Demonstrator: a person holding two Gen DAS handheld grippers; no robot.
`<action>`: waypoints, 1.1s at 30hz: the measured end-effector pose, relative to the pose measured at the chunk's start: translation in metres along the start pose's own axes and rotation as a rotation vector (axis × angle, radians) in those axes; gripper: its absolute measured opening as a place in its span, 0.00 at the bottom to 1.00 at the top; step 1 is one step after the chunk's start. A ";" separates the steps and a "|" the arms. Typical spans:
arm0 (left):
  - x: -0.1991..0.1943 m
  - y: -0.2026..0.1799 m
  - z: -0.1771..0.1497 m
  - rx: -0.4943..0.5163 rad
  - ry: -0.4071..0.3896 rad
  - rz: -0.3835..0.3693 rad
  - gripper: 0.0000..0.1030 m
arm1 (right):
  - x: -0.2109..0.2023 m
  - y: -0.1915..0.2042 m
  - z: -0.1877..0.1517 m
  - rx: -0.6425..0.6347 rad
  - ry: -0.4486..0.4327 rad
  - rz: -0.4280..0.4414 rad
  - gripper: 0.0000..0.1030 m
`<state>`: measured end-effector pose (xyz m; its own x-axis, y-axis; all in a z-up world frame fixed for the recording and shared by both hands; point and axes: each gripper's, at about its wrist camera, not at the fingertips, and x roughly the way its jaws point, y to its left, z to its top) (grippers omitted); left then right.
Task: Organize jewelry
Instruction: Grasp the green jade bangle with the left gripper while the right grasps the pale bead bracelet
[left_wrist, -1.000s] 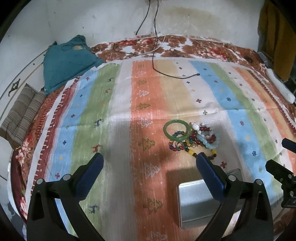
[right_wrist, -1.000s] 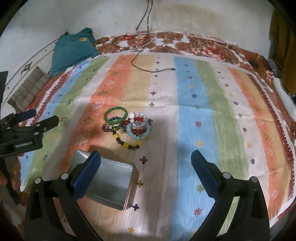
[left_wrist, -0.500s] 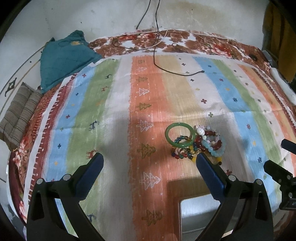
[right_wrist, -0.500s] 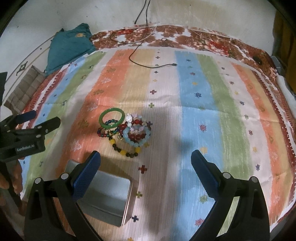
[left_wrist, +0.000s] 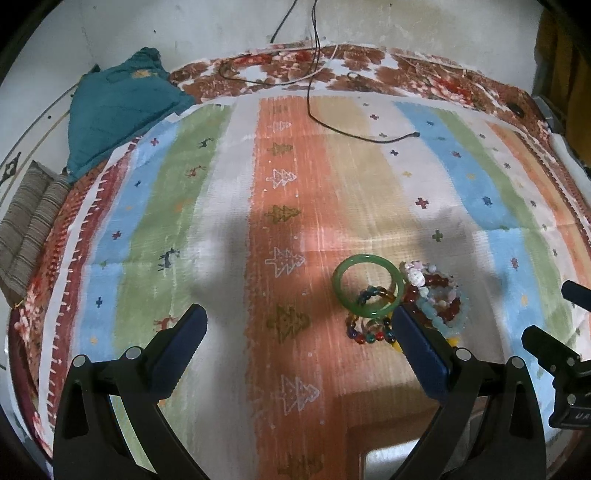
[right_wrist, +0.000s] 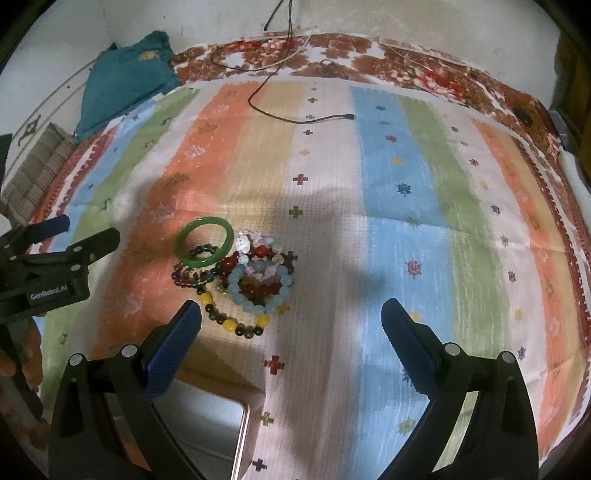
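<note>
Two gaping tools (left_wrist: 299, 339) (right_wrist: 291, 328) above bracelets (right_wrist: 255, 277)

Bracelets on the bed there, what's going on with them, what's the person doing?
A person holds a two-finger gripper in each hand above a striped blanket. Both the left gripper and right gripper are open and empty. A green bangle lies on the blanket with a pile of beaded bracelets overlapping it and beside it. A metal tin sits on the near side of the pile. Nothing has been picked up yet; the jewelry lies loose outside the tin.
</note>
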<state>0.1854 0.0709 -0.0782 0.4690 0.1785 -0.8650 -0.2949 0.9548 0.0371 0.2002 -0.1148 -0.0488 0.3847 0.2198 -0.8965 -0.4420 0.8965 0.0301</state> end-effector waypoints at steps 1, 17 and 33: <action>0.005 0.000 0.001 0.003 0.008 0.003 0.95 | 0.003 0.000 0.001 -0.001 0.007 -0.001 0.96; 0.051 -0.001 0.012 0.030 0.068 -0.038 0.89 | 0.046 -0.004 0.020 0.010 0.071 0.008 0.96; 0.086 -0.006 0.019 0.063 0.132 -0.071 0.66 | 0.085 0.000 0.035 0.004 0.120 -0.029 0.88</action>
<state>0.2434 0.0854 -0.1432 0.3718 0.0814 -0.9247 -0.2101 0.9777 0.0016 0.2616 -0.0822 -0.1095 0.2977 0.1464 -0.9434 -0.4292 0.9032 0.0047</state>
